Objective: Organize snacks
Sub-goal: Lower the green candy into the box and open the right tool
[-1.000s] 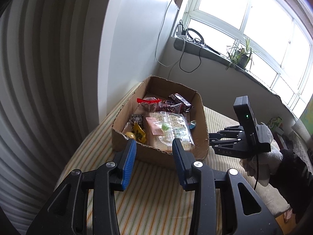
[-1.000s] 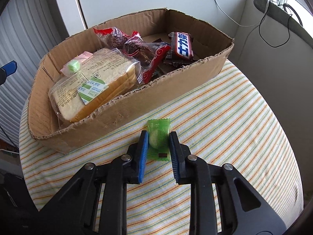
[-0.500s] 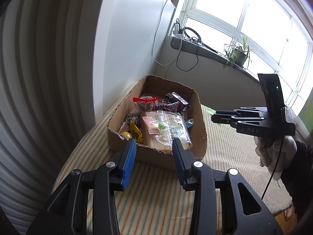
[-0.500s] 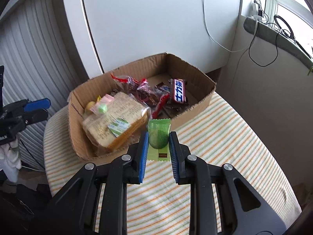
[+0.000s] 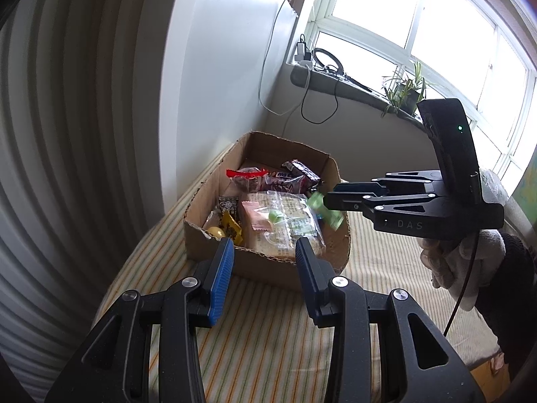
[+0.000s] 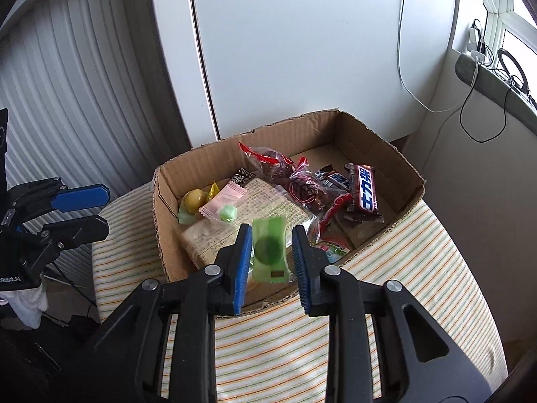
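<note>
I see the green-wrapped candy (image 6: 270, 251) between the pads of my right tongs (image 6: 271, 254), above the near wall of the cardboard box (image 6: 161, 235). The jaws have just been opening, and there is a gap on both sides of the wrapper, so the pads no longer press it; the packet looks blurred in the left view (image 5: 325, 209), at the tip of the right tongs (image 5: 335, 198). My left tongs (image 5: 263, 268) stand released with nothing between them, short of the box's near wall (image 5: 268, 268).

Inside the box I count one large clear bag of sliced bread (image 6: 235, 225), one pink-wrapped candy (image 6: 223, 206) lying on it, two red-ended packets of dark fruit (image 6: 285, 176), two dark chocolate bars with blue-and-white lettering (image 6: 364, 189), one yellow round sweet (image 6: 194, 200) and one small black-patterned packet (image 6: 242, 178).

The box sits toward the far edge of a surface covered by a cloth striped in green and orange (image 6: 419, 268). Behind it stand a white panelled wall (image 6: 302, 50) and ribbed white shutters (image 6: 67, 84). To the right runs a window ledge (image 5: 352, 90) with one potted plant (image 5: 406, 90), a plugged charger (image 5: 302, 55) and loose cables (image 5: 315, 107) under bright windows (image 5: 436, 33).
</note>
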{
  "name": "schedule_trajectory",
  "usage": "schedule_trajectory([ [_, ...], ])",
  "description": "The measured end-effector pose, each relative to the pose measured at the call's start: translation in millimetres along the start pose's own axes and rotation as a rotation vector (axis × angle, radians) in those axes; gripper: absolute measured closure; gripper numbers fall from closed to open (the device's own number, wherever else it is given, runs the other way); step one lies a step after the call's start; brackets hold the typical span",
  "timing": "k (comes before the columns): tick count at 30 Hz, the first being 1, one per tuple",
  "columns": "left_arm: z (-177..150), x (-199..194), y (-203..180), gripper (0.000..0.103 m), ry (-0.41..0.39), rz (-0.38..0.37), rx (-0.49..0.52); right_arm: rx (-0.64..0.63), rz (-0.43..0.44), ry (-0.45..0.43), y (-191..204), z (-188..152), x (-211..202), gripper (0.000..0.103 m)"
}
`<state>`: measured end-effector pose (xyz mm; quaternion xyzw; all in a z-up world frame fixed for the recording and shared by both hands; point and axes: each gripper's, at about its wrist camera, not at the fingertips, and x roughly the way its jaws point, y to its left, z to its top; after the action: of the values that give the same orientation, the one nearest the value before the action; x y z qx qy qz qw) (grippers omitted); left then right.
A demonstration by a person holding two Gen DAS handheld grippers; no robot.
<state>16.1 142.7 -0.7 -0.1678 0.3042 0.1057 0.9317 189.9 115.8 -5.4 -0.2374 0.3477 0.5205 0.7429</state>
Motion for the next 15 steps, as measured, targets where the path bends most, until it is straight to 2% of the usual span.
schedule_trajectory([
  [1,0,0,-1,0.059,0.001,-0.002,0.001,0.002,0.003,-0.006,1,0,-2,0.064],
  [5,1,-4,-7,0.057,-0.008,0.011,0.018,0.021,0.014,-0.024,3,-2,-11,0.063],
  [7,1,-5,-10,0.049,-0.013,0.020,0.018,0.030,0.013,-0.032,6,-5,-18,0.063],
  [11,0,-13,-16,0.041,-0.038,0.062,0.025,0.047,-0.003,-0.062,13,-14,-36,0.063],
  [12,0,-14,-18,0.039,-0.043,0.074,0.028,0.051,-0.007,-0.072,15,-17,-41,0.060],
  [15,-1,-21,-22,0.032,-0.061,0.100,0.028,0.067,-0.024,-0.113,20,-26,-59,0.036],
])
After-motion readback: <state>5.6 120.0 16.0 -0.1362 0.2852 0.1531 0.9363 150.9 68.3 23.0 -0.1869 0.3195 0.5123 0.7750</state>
